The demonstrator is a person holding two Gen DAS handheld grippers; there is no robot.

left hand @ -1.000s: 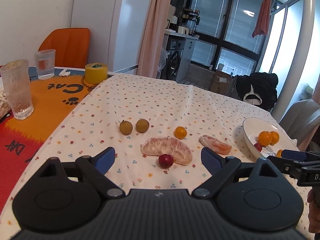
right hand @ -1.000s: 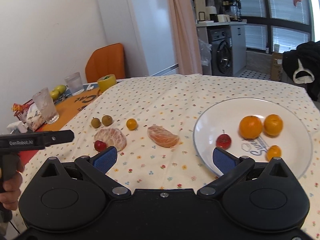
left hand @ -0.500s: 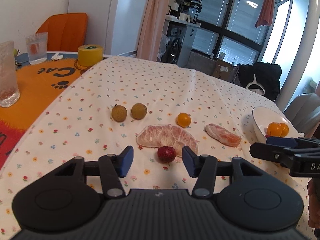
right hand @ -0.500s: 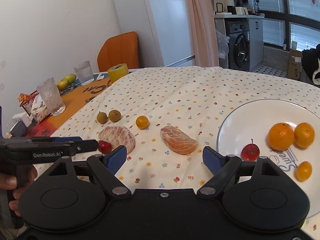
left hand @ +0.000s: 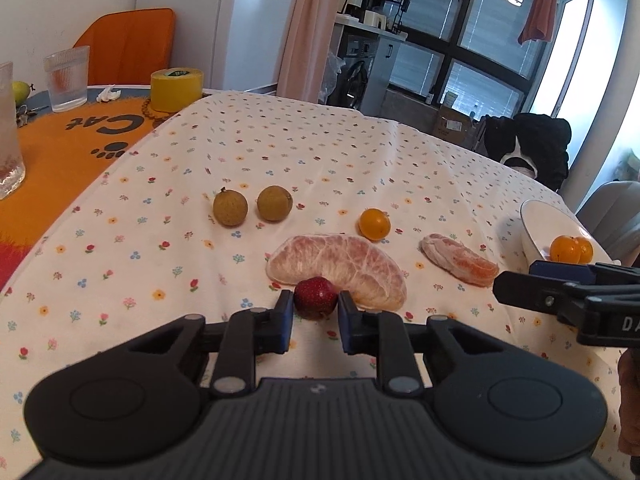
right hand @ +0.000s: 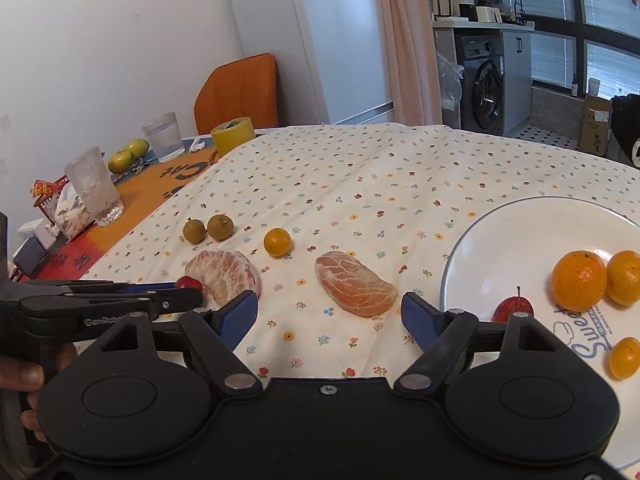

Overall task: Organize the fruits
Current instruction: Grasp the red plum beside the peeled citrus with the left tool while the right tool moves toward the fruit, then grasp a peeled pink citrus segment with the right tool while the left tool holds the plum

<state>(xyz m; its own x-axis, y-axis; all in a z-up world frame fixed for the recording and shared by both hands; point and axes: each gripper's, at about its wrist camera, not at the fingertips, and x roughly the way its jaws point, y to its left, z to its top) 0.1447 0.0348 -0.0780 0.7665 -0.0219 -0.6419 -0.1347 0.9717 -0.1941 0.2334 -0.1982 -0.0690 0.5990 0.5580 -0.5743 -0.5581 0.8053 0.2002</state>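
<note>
While the small red fruit [left hand: 315,297] sits at lower centre of the left wrist view, the left gripper [left hand: 314,320] has its blue pads pressed to either flank of it, so I judge it clenched on that fruit, though the contact itself is partly hidden. It lies dead ahead of the jaws, touching or just in front of the large peeled pomelo segment [left hand: 340,266], whose long axis runs across the frame. Whether the fruit is off the floral tablecloth [left hand: 280,152] cannot be told. In the right wrist view the right gripper [right hand: 328,314] hangs released, jaws wide, empty, with the smaller peeled segment [right hand: 354,288] just ahead between them. At right the white plate [right hand: 500,240] holds another red fruit [right hand: 512,308] and oranges [right hand: 578,280]; its far side is cut off. From the left gripper the plate lies well apart to the right, so the carry would cross the right gripper's side.
</note>
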